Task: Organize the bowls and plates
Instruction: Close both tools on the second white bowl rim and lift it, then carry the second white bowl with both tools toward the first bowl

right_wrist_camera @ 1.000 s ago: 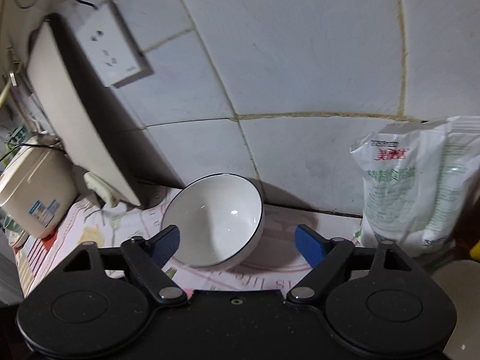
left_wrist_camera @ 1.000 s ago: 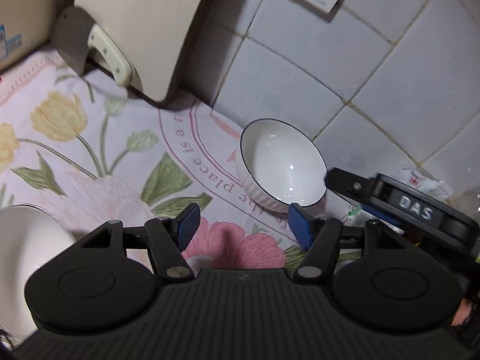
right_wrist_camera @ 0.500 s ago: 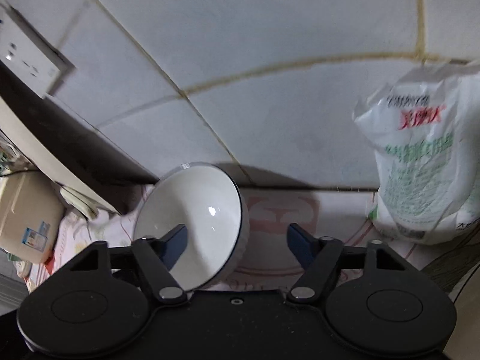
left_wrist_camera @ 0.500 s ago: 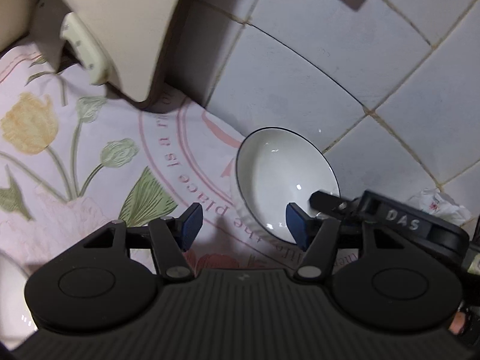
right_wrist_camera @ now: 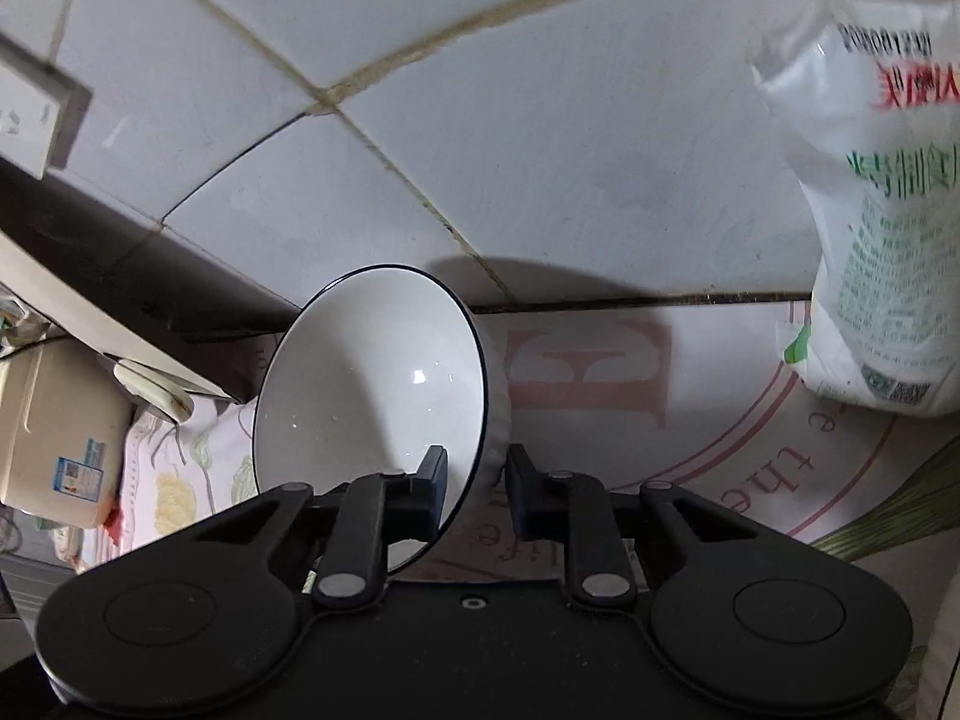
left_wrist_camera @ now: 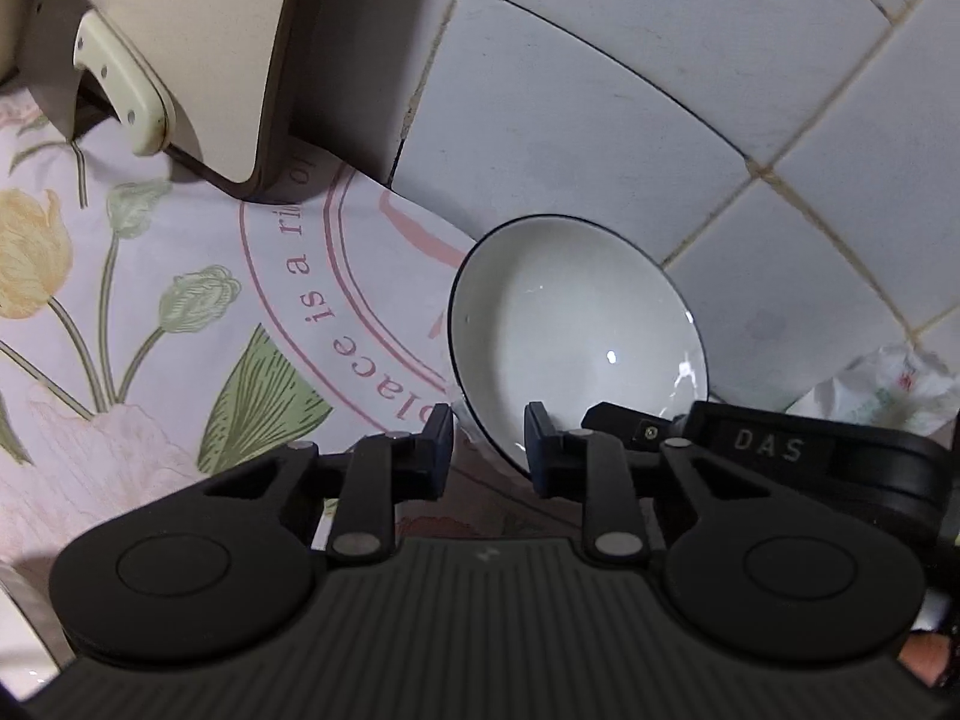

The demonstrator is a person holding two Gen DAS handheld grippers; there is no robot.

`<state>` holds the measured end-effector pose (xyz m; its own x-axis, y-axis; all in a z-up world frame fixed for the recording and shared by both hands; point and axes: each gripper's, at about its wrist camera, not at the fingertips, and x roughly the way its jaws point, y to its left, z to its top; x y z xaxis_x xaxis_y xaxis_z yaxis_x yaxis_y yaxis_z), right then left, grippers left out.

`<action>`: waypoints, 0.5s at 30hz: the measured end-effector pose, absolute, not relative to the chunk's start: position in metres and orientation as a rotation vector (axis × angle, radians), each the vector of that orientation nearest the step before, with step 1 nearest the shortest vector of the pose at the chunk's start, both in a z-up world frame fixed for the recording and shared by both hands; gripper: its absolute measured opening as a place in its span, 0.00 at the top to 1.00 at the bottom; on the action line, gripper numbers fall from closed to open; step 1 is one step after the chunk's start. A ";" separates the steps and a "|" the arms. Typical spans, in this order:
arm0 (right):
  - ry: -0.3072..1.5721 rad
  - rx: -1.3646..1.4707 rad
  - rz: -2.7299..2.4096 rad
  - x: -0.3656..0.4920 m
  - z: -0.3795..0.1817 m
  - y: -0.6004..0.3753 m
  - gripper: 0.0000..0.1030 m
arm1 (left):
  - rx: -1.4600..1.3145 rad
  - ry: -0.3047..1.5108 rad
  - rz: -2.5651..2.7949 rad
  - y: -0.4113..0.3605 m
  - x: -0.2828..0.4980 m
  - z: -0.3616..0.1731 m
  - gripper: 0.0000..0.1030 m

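While both grippers have just closed on the white bowl (left_wrist_camera: 576,336) rim, left gripper (left_wrist_camera: 487,450) and right gripper (right_wrist_camera: 477,492) each pinching it, bowl sits tilted on tabletop (left_wrist_camera: 180,360) by tiled wall; pickup only starting, placing/stacking not done.

Bowl (left_wrist_camera: 570,330): glazed ceramic, glossy white, smooth inside with sharp light glints; thin dark rim line; outer wall ribbed, seen in the right wrist view (right_wrist_camera: 372,396).
Cloth (left_wrist_camera: 150,324) on the counter: matt, printed with flowers and lettering, slightly creased.
Wall tiles (right_wrist_camera: 480,120): smooth, dull sheen, faint stains; grout lines rough and yellowed.
Left gripper (left_wrist_camera: 487,450): matt black plastic body, ridged top panel; bright metal rivets at the pivots; pads dark blue, matt.
Right gripper (right_wrist_camera: 477,495): same matt black plastic, metal rivets.
Bag (right_wrist_camera: 882,210): thin plastic film, crinkled, shiny, printed.
Appliance (left_wrist_camera: 180,30): cream plastic, smooth, satin finish.
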<state>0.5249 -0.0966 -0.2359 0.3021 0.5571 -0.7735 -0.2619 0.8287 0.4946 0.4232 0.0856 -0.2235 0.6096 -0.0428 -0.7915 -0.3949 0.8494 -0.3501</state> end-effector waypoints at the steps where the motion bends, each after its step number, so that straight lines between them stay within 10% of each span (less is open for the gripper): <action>1: 1.134 0.273 0.551 0.522 -0.234 -0.094 0.79 | -0.520 0.904 0.219 0.084 0.422 -0.223 0.79; 15: 1.092 0.264 0.530 0.482 -0.217 -0.102 0.79 | -0.462 0.863 0.185 0.072 0.391 -0.189 0.81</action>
<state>0.4820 -0.1024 -0.2170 0.3536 0.5304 -0.7705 -0.2774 0.8461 0.4551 0.3908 0.0716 -0.1886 0.6418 -0.0273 -0.7664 -0.3395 0.8860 -0.3159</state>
